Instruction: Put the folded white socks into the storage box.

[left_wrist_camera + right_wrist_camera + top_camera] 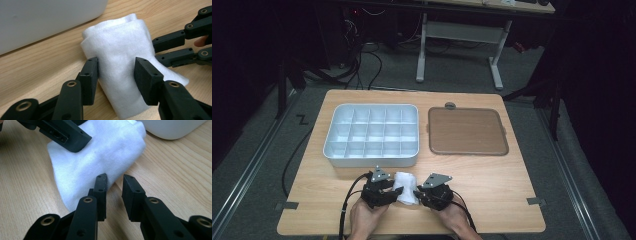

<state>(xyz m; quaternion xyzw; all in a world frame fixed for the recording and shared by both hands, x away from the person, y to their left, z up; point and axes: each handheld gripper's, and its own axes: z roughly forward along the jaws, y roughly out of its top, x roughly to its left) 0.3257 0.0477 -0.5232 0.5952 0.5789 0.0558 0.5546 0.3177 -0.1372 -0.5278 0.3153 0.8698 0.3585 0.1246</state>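
Observation:
A folded white cloth (pixel 406 189) lies on the wooden table near its front edge, between my two grippers. My left gripper (pixel 388 192) comes in from the cloth's left. In the left gripper view its jaws (pixel 116 72) straddle the cloth (pixel 117 45), and both pads press against the fabric. My right gripper (pixel 419 192) sits at the cloth's right side. In the right gripper view its jaws (pixel 115 187) stand a little apart with bare wood between them. Its left jaw rests against the edge of the cloth (pixel 100 152).
A white tray (pixel 332 127) divided into several compartments stands just behind the cloth, its wall close in the left gripper view (pixel 37 17). A flat brown tray (pixel 467 131) lies to its right. The person's hands enter at the table's front edge.

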